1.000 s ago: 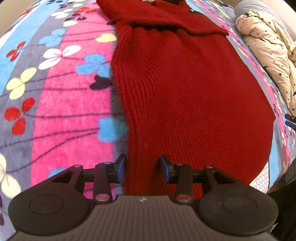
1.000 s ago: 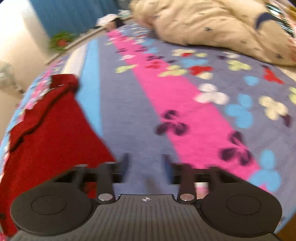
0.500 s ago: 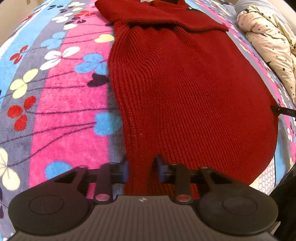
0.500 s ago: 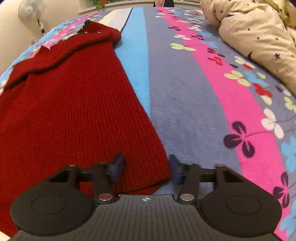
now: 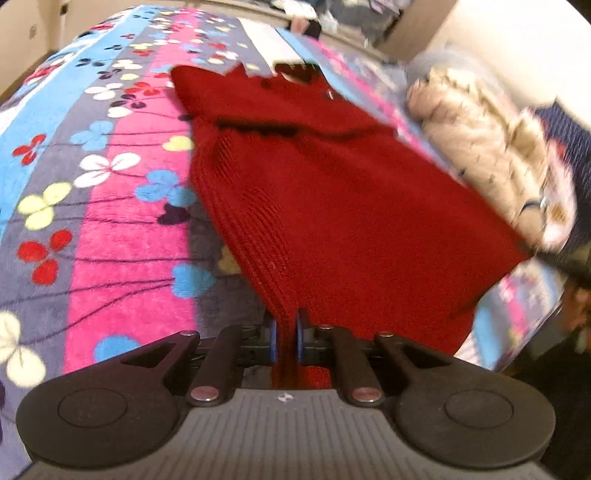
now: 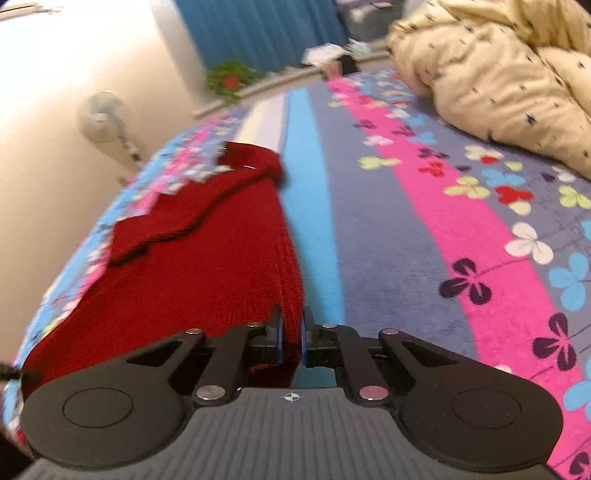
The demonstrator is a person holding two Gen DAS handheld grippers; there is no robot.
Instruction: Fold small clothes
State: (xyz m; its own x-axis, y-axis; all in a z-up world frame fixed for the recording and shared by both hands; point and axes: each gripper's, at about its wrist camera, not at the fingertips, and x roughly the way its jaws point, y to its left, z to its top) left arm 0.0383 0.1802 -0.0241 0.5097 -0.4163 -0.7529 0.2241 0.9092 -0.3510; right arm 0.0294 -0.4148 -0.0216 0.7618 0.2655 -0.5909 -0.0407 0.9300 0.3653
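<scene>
Red knitwear takes up most of the bed: a ribbed red sweater [image 5: 343, 206] lies spread on a flowered blanket [image 5: 122, 229] striped in pink, grey and blue, its collar end far from both cameras and its hem end near them. The left tongs [image 5: 284, 338] are pinched narrow on the hem at the sweater's near left corner, with a bunched fold of knit squeezed between the blue pads and the fabric rising toward them from the blanket. The right tongs [image 6: 291, 341] are likewise closed tight on the sweater [image 6: 207, 258], gripping the near right corner, where the side edge runs straight back along a blue stripe of the blanket [image 6: 399, 236]. Between the two grips the hem looks lifted a little off the bed, though the blur makes it hard to say how much. A sleeve lies folded across the chest near the collar in both views. A cream quilt [image 6: 495, 66] with small dark stars is heaped on the bed to the right of the sweater, well apart from it, and it shows blurred in the left view too [image 5: 487, 158]. Beyond the bed stand a white fan [image 6: 101, 118], a blue curtain [image 6: 266, 33] and a potted plant [image 6: 229, 79] with a red pot on the ledge.
</scene>
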